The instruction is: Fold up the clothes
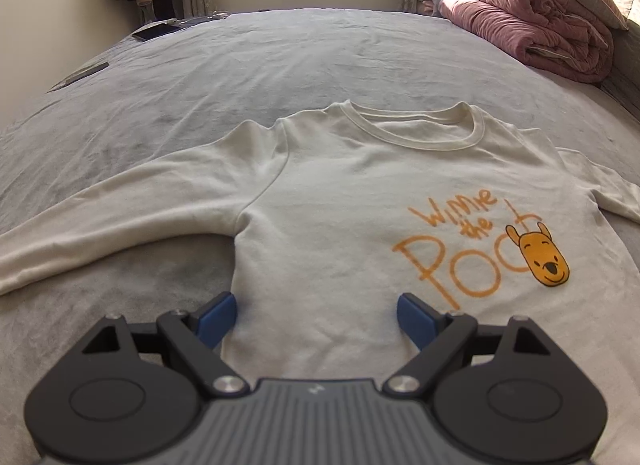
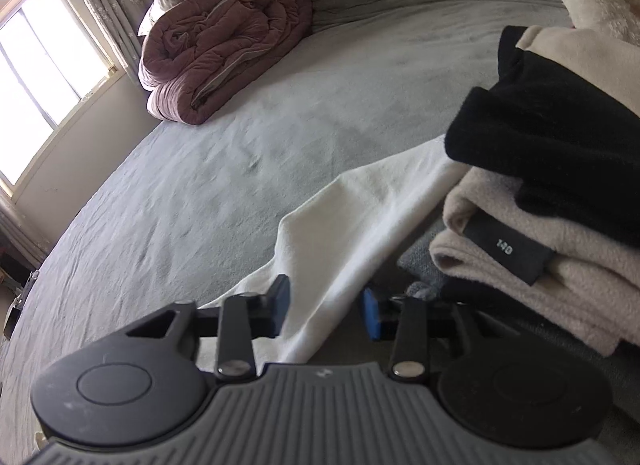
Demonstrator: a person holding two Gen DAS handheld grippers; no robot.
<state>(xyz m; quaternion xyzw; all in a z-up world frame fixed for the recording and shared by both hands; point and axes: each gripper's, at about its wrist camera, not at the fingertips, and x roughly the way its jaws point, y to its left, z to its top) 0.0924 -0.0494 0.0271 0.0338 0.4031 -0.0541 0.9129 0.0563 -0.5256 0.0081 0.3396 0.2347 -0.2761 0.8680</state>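
A cream long-sleeved shirt [image 1: 340, 193] with an orange "Winnie the Pooh" print lies flat, front up, on the grey bed [image 1: 280, 57], collar away from me. Its left sleeve stretches out to the left. My left gripper [image 1: 316, 319] is open above the shirt's lower body, its blue pads wide apart, the left one near the side seam. In the right wrist view the shirt's other sleeve [image 2: 352, 217] runs between the blue pads of my right gripper [image 2: 326, 307], which stands open around it with gaps on both sides.
A folded pink quilt [image 1: 532, 21] and pillows sit at the bed's far right. A stack of beige and black folded clothes [image 2: 552, 185] lies just right of the right gripper, partly over the sleeve's far end. A tablet and cable [image 1: 156, 31] lie at the far left corner.
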